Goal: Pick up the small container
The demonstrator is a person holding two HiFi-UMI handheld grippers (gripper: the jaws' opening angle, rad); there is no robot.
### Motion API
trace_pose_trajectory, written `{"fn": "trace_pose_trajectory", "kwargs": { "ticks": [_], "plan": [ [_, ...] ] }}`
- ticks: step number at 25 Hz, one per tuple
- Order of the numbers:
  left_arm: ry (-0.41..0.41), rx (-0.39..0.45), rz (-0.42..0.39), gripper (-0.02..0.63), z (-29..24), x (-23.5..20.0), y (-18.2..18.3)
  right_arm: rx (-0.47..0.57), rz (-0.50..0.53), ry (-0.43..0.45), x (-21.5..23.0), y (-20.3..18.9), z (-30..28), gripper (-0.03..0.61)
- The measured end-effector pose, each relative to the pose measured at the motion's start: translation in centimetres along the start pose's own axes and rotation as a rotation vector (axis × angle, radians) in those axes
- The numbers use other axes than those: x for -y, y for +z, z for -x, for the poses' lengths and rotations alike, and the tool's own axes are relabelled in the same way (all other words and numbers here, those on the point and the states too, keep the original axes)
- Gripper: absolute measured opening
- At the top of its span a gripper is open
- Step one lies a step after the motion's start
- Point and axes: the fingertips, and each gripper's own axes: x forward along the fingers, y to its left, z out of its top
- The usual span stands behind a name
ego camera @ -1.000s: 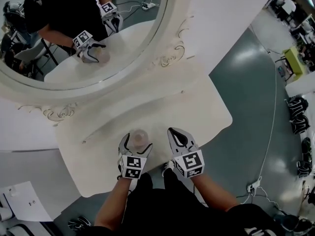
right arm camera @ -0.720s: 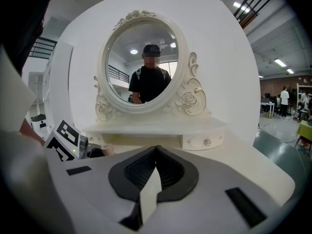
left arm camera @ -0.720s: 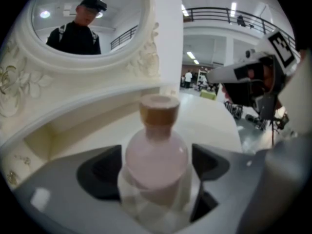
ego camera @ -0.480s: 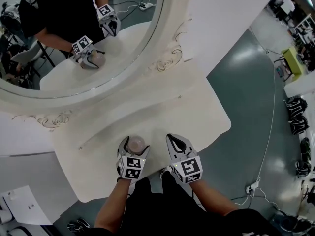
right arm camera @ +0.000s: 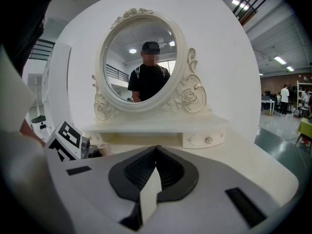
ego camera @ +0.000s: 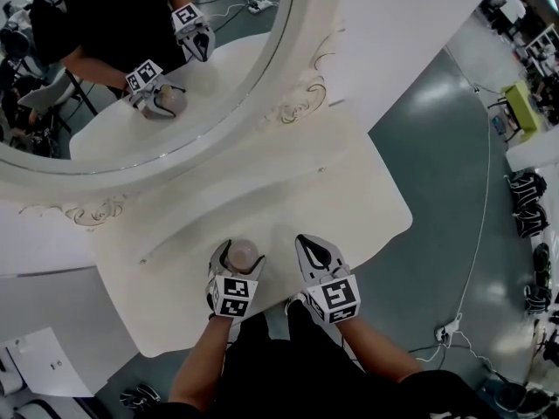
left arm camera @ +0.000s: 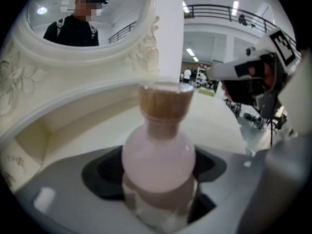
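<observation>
Left gripper (ego camera: 241, 253) is sitting low at the front edge of the cream vanity tabletop (ego camera: 349, 190), jaws wide and closing. The small container, a round-bellied pink glass bottle (left arm camera: 158, 155) with a brown cork stopper (left arm camera: 165, 101), is standing upright on the tabletop right between those jaws. In the left gripper view the bottle is filling the gap, with a dark pad showing on either side of the belly. I can't confirm the pads are pressing on the glass yet. The bottle's base is looking clear, but it's blurred that close to the lens.

Right gripper (ego camera: 310, 244) is hovering just beside the left one, to its right, over the same front edge. Its jaws are sitting together with nothing gripped; the right gripper view is showing the two ribbed pads meeting at the tips. It isn't touching the bottle.

The marker cubes are facing up toward the head camera: left (ego camera: 234, 295), right (ego camera: 339, 295). The person's forearms are coming in from the bottom of the head view.

Behind the bottle, the oval mirror (ego camera: 236, 68) in its carved cream frame (ego camera: 288, 103) is reflecting both grippers and the bottle. A small drawer with round knobs (right arm camera: 204, 139) is sitting under the mirror shelf. The grey-green floor (ego camera: 437, 147) is showing to the right of the table.
</observation>
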Motion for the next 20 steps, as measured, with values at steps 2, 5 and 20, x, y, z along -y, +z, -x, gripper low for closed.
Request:
{"fn": "trace_pose_trajectory", "kwargs": {
  "ticks": [2,5,20],
  "plan": [
    [0.004,0.007,-0.005,0.4,0.1,-0.1,0.1,0.0,0.0,0.0,-0.1,-0.1,0.1,0.006],
    [0.014,0.023,-0.017,0.4,0.3,0.0,0.0,-0.003,0.005,-0.004,-0.1,-0.3,0.3,0.006],
    [0.03,0.189,-0.081,0.4,5.9,1.2,5.5,0.027,0.014,-0.025,-1.0,0.5,1.6,0.006]
  ]
}}
